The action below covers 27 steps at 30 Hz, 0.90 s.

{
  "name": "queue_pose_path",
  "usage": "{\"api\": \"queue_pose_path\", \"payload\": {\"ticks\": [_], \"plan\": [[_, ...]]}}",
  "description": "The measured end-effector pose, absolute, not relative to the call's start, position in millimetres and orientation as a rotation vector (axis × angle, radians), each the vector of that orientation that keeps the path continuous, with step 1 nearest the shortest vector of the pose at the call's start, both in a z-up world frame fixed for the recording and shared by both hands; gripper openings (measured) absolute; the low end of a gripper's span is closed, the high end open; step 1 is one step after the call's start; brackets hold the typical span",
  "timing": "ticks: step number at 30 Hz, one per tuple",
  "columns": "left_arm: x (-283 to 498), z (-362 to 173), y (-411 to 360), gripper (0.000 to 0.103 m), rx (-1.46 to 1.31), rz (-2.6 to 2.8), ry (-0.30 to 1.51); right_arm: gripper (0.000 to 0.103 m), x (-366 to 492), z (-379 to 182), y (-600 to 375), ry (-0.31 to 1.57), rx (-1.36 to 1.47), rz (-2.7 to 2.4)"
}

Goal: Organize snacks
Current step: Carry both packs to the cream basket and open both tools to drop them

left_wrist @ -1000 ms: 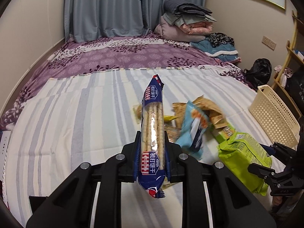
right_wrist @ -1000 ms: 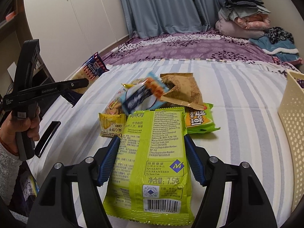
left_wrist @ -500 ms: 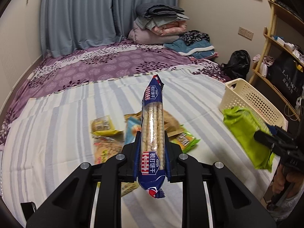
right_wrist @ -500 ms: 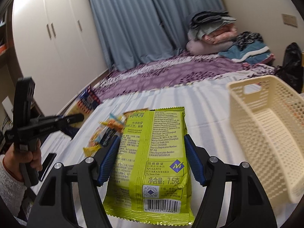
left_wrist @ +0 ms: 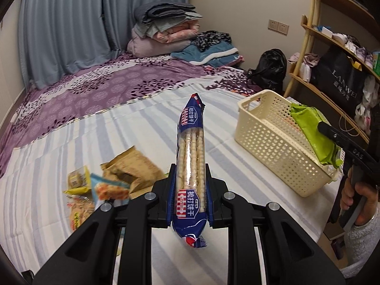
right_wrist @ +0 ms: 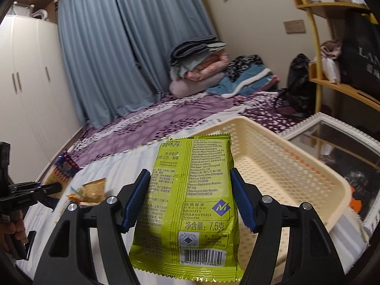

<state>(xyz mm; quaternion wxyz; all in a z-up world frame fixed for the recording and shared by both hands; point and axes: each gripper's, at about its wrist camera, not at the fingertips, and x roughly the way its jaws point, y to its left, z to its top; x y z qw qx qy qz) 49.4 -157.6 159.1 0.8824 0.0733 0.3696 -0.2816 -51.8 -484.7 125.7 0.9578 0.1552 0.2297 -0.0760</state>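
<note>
1. Green snack packet [right_wrist: 187, 199]: lower centre of the right wrist view, gripped at both side edges by the right gripper [right_wrist: 188, 198], jaws about half open and pressing on it. Long axis runs along the fingers, top seal pointing away, over the near rim of the cream basket [right_wrist: 285, 163]. Printed back face up.
2. Soda cracker pack [left_wrist: 191, 166]: centre of the left wrist view, clamped low in the left gripper [left_wrist: 190, 190], jaws nearly shut on it. Long axis along the fingers, far end tilted toward upper centre.
3. Step in hand, judged: carrying both packs to the basket; green packet nearest delivery.
4. Next move calls for: lowering the green packet past the rim, then opening the jaws; cracker pack likely follows.
5. Remaining snacks [left_wrist: 114, 185]: loose heap, lower left of the left wrist view, on the striped bedsheet [left_wrist: 59, 166].
</note>
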Motion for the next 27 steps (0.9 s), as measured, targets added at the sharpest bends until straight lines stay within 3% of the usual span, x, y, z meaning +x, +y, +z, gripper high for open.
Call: {"api": "queue_pose_path", "payload": {"ticks": [7,10,27], "plan": [[52,163,-208,0.021,0.188,-0.658,0.770,0.070,-49,106,-522,0.501,0.354,-0.226],[52,166,-227,0.021,0.200,-0.688,0.766,0.086,-53,104,-530,0.487,0.369,-0.236],[60,167,-343,0.021,0.241,-0.864,0.775,0.086,-72,107,-544,0.423,0.377,-0.276]]}}
